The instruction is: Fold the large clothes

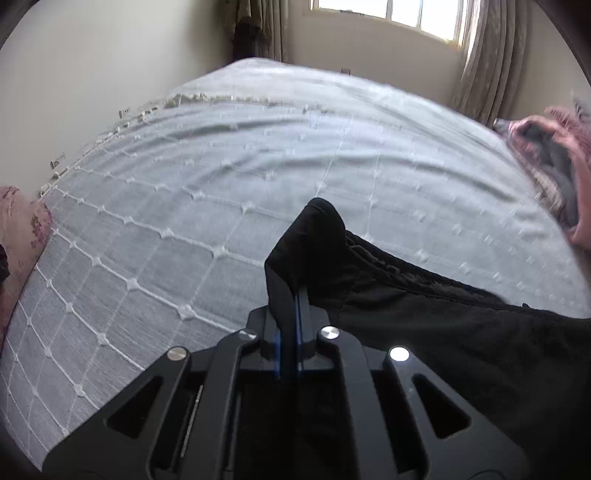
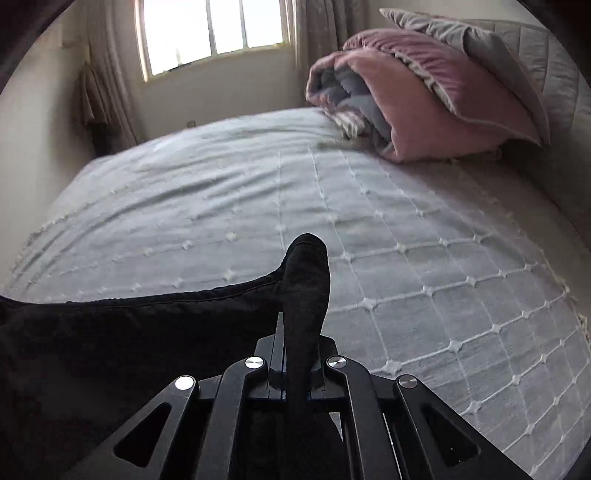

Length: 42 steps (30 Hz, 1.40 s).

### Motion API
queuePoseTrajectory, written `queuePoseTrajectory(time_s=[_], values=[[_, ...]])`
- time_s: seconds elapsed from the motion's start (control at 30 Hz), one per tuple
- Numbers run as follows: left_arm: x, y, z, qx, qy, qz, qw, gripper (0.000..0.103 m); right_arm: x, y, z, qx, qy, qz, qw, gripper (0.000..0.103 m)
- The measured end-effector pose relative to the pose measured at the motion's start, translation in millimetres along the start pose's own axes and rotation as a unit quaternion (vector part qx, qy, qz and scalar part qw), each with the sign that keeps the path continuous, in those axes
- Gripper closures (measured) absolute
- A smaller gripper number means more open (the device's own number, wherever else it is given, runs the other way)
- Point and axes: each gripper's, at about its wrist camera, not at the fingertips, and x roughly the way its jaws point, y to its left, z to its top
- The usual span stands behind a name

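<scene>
A large black garment (image 1: 424, 302) is held up over the bed between both grippers. My left gripper (image 1: 291, 295) is shut on one corner of it; the cloth bunches up over the fingertips and stretches away to the right. In the right wrist view my right gripper (image 2: 299, 325) is shut on the other corner of the black garment (image 2: 129, 332), which stretches away to the left. The cloth hides both pairs of fingertips. The garment hangs taut above the bedspread.
The bed has a pale grey bedspread (image 1: 221, 166) with a white stitched grid, also in the right wrist view (image 2: 406, 240). Pink and grey pillows (image 2: 424, 96) are piled at the head. A window (image 2: 210, 29) and curtains (image 1: 484, 59) stand beyond the bed.
</scene>
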Motion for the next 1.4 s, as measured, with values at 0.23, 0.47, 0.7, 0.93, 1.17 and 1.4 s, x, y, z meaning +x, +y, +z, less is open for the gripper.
queuePoseTrajectory(time_s=[0.23, 0.47, 0.7, 0.93, 1.17, 1.4], values=[[24, 8, -29, -0.020, 0.003, -0.012, 0.9997, 0.095, 52, -10, -26, 0.025, 0.031, 0.000, 0.999, 0.098], [-2, 23, -23, -0.034, 0.017, -0.033, 0.9988, 0.080, 21, -7, -20, 0.023, 0.022, -0.046, 0.998, 0.079], [-122, 95, -61, -0.093, -0.013, -0.088, 0.9917, 0.060, -129, -36, -57, 0.118, -0.029, 0.062, 0.991, 0.022], [-167, 136, -176, -0.141, 0.028, -0.091, 0.9855, 0.061, -194, -57, -164, 0.154, 0.022, 0.079, 0.985, 0.023], [-159, 131, -202, -0.119, 0.034, -0.074, 0.9895, 0.060, -188, -77, -216, 0.141, 0.038, 0.047, 0.988, 0.061], [-147, 136, -210, -0.115, 0.046, -0.042, 0.9914, 0.082, -166, -70, -220, 0.106, 0.050, 0.025, 0.993, 0.072]])
